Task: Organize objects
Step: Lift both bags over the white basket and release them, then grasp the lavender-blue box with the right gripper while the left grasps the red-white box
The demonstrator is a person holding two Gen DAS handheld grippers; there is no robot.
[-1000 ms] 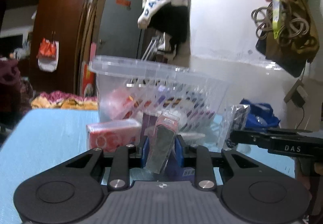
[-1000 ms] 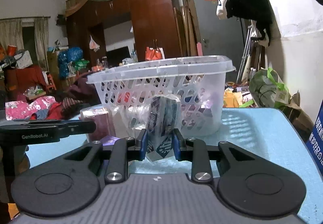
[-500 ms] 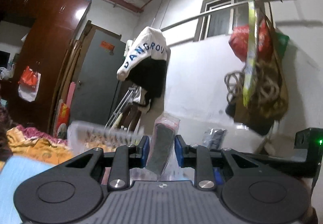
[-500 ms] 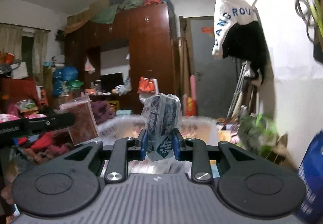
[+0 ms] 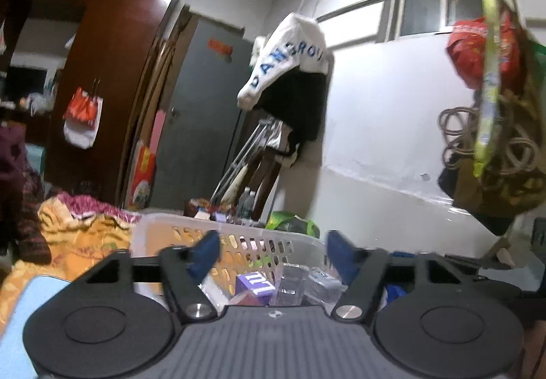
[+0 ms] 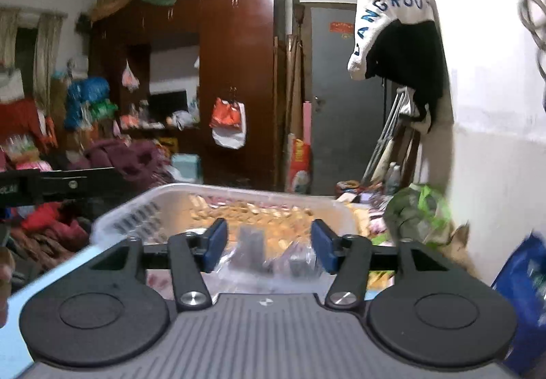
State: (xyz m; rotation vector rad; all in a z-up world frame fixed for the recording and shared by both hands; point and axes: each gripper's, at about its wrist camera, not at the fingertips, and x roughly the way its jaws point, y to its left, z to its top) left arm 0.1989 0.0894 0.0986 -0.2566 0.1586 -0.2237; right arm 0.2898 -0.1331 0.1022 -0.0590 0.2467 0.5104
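A clear plastic basket (image 5: 239, 235) with slotted walls sits just ahead of and below both grippers; it also shows in the right wrist view (image 6: 163, 198). My left gripper (image 5: 274, 254) is open and empty above its near rim. Below it in the basket lie a purple box (image 5: 256, 286) and clear-wrapped packets (image 5: 300, 283). My right gripper (image 6: 268, 247) is open and empty over the basket, with a dark packet in clear wrap (image 6: 250, 247) lying below between the pads. The left gripper's arm (image 6: 61, 182) shows at the left of the right wrist view.
The basket stands on a light blue table (image 5: 17, 317). A white wall with hanging bags and rope (image 5: 494, 140) is at the right. A blue bag (image 6: 525, 283) sits at the table's right. A wardrobe (image 6: 235, 71) and cluttered bedding lie beyond.
Both grippers have opened and let go of their packets, which now lie in the basket. Both views have tipped down a little, so the basket's inside shows.
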